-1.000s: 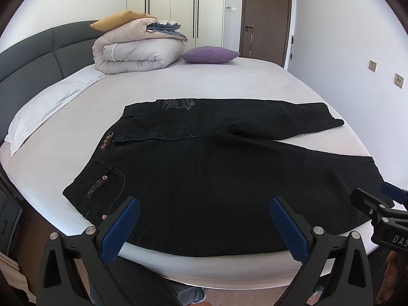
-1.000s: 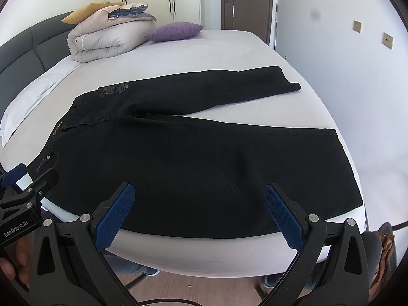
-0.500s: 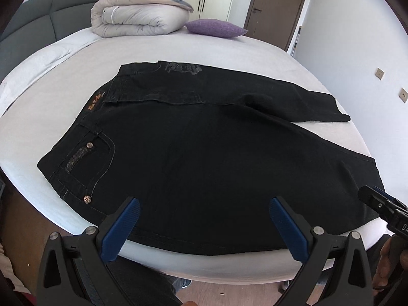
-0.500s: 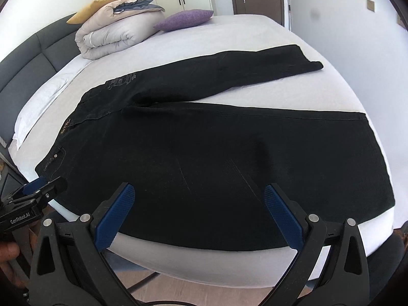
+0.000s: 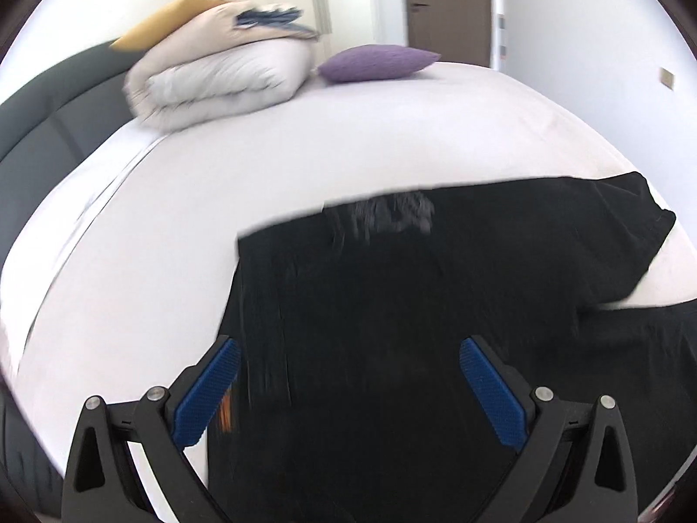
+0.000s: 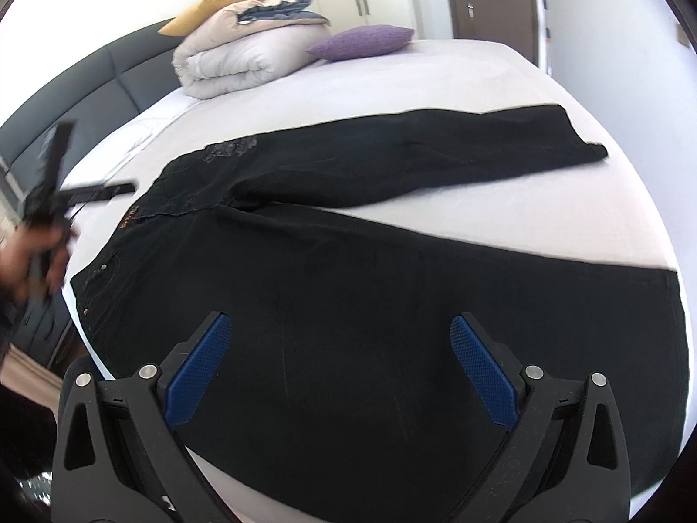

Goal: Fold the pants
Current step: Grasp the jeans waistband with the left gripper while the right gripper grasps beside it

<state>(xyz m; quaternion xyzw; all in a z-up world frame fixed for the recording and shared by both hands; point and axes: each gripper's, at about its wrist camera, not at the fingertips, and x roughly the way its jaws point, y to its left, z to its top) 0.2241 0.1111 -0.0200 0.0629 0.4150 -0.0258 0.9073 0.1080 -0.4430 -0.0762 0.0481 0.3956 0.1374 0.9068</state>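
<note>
While both grippers hung spread wide and empty, the black pants (image 6: 348, 270) lay flat on the white bed (image 6: 435, 83), long axis across it: waistband at the left, hems at the right. Legs split in a V, far leg angled toward the far right. Left gripper (image 5: 348, 392) sat over the waist end, frame blurred. Right gripper (image 6: 340, 361) sat over the near leg. Folded duvet (image 6: 244, 61) and purple pillow (image 6: 361, 41) were by the headboard.
</note>
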